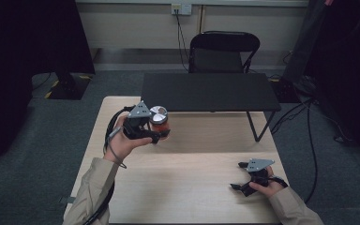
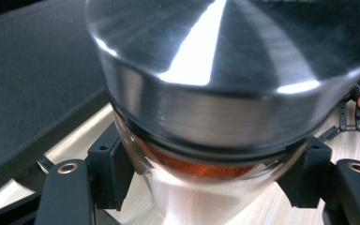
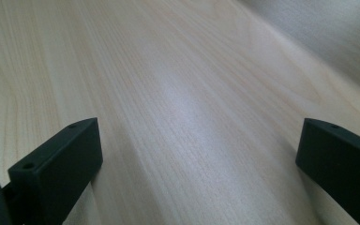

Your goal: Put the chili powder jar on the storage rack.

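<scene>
While the light wooden table (image 1: 187, 183) takes up most of the high view, a black tabletop (image 1: 209, 91) on thin legs stands across its far edge, and a black folding chair (image 1: 222, 51) sits on the grey floor beyond that. Over the table's far-left part, just in front of the black tabletop, the left gripper (image 1: 157, 133) is held up in the person's left hand (image 1: 122, 140) with a jar (image 1: 159, 121) clamped between its 2 jaws. The jar is clear-walled, with a broad, shiny brushed-metal lid (image 2: 225, 61) seated on a dark ring, and an orange-red filling (image 2: 197, 168) shows through the wall just below that ring; what the filling is cannot be told at this close, blurred range. In the left gripper view the black pads (image 2: 115, 171) press the jar's wall on both sides below the lid, so the jaws are closed partway, to the jar's width. At the near-right part of the table, well apart from the jar, the right gripper (image 1: 239, 176) lies low in the right hand (image 1: 267, 187); the right gripper view shows its 2 jaws spread wide with bare wood between them, gripping nothing.
</scene>
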